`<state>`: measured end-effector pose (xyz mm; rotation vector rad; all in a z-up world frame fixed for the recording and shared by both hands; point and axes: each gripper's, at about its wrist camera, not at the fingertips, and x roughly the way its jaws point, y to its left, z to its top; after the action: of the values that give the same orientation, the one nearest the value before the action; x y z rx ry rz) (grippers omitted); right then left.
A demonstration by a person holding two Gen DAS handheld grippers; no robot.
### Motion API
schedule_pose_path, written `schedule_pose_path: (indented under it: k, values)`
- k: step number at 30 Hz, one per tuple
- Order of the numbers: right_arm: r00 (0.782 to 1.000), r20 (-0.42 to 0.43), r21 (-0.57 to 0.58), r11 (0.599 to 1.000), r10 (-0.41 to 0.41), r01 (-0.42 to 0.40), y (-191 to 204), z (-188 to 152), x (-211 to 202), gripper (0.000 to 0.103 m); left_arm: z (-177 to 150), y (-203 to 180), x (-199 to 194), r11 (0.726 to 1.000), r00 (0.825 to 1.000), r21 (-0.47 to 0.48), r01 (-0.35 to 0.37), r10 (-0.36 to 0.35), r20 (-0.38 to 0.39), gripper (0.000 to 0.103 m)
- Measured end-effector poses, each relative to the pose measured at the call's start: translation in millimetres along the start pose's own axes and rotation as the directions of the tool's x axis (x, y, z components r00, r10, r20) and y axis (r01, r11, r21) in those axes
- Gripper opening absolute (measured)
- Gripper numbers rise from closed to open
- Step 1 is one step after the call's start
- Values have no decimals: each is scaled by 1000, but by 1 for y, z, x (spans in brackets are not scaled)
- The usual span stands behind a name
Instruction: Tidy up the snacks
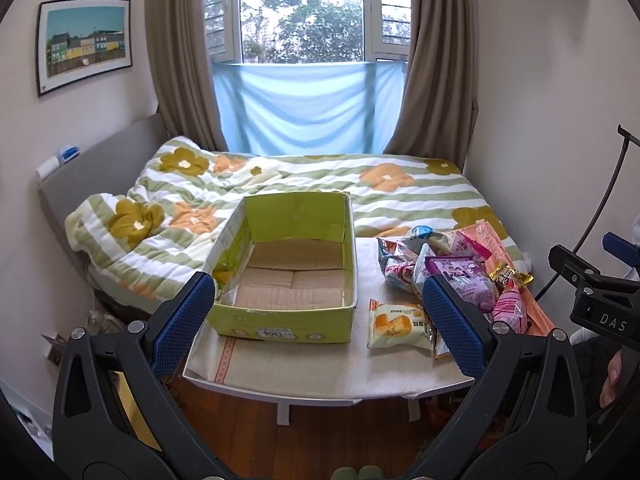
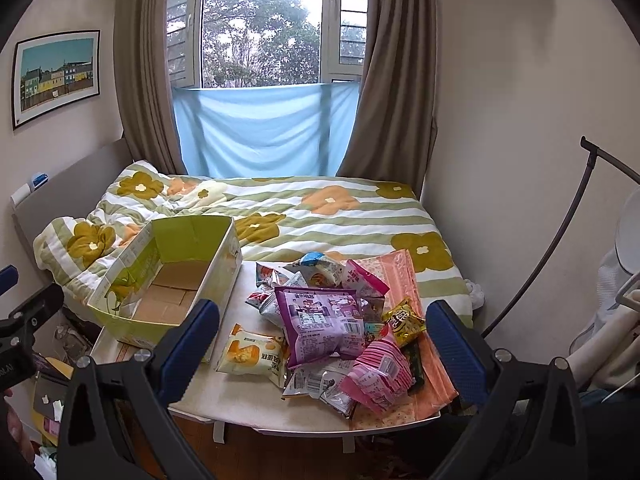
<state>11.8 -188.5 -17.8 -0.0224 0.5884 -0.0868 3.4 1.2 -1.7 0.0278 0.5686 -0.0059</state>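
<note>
An open, empty green cardboard box (image 1: pixel 288 312) stands on the left of a small white table (image 1: pixel 312 376); it also shows in the right wrist view (image 2: pixel 132 324). A pile of snack packets (image 2: pixel 340 320) lies on the table's right side, with a purple packet (image 2: pixel 324 320) on top and a yellow cake packet (image 2: pixel 252 354) nearest the box. The pile also shows in the left wrist view (image 1: pixel 452 272). My left gripper (image 1: pixel 316 324) is open and empty, held before the box. My right gripper (image 2: pixel 324 352) is open and empty, held before the pile.
A bed with a green-striped flowered quilt (image 1: pixel 320 188) lies behind the table, under a curtained window (image 1: pixel 304 12). A pink mat (image 2: pixel 404 280) lies under the snacks. Wooden floor (image 1: pixel 224 408) is in front. A black stand pole (image 2: pixel 560 240) rises at right.
</note>
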Motion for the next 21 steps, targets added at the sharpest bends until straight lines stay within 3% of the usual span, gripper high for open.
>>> schedule_pose_path:
  k: [21]
  values:
    - [1000,10,4,1000,15,-15,3,-2,-4,103,-2,-1,0,1000,1000,0,10,-10,9,103]
